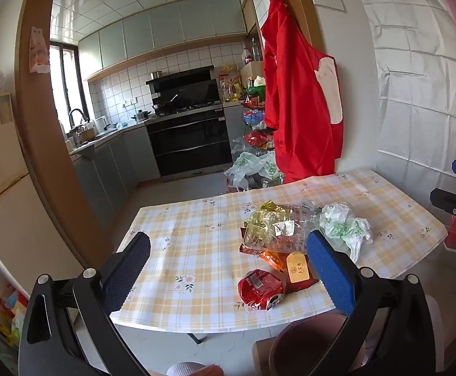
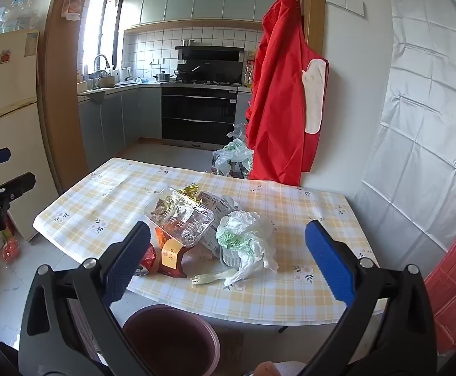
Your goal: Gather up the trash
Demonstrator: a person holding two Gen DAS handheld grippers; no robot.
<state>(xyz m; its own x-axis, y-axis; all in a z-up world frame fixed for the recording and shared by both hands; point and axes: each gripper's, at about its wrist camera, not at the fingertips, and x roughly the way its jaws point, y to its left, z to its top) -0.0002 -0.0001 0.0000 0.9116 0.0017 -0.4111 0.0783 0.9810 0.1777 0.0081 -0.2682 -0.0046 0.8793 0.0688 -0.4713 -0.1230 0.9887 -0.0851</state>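
Crushed red aluminium can [image 1: 261, 288] lies at the near edge of the trash heap on the checked tablecloth [image 1: 196, 244]; behind it, toward 12 o'clock, sits a clear plastic clamshell tray [image 2: 179, 219], with a crumpled white-and-green plastic bag [image 2: 243, 235] at its 3 o'clock and an orange snack wrapper [image 2: 170, 255] tucked under its near side. A pale plastic fork [image 2: 207, 279] lies at 6 o'clock of the bag, close to the table edge. A maroon bin [image 2: 171, 335] stands on the floor below that edge, at 6 o'clock of the heap. Left gripper [image 1: 228, 266] and right gripper [image 2: 228, 257] both hover short of the heap, jaws spread wide, nothing between them. Probable hazards: the light tray may skid or spill its scraps when pinched off-centre; the can could roll off the edge and miss the bin; the bag's loose film may snag neighbouring pieces and drag them along.
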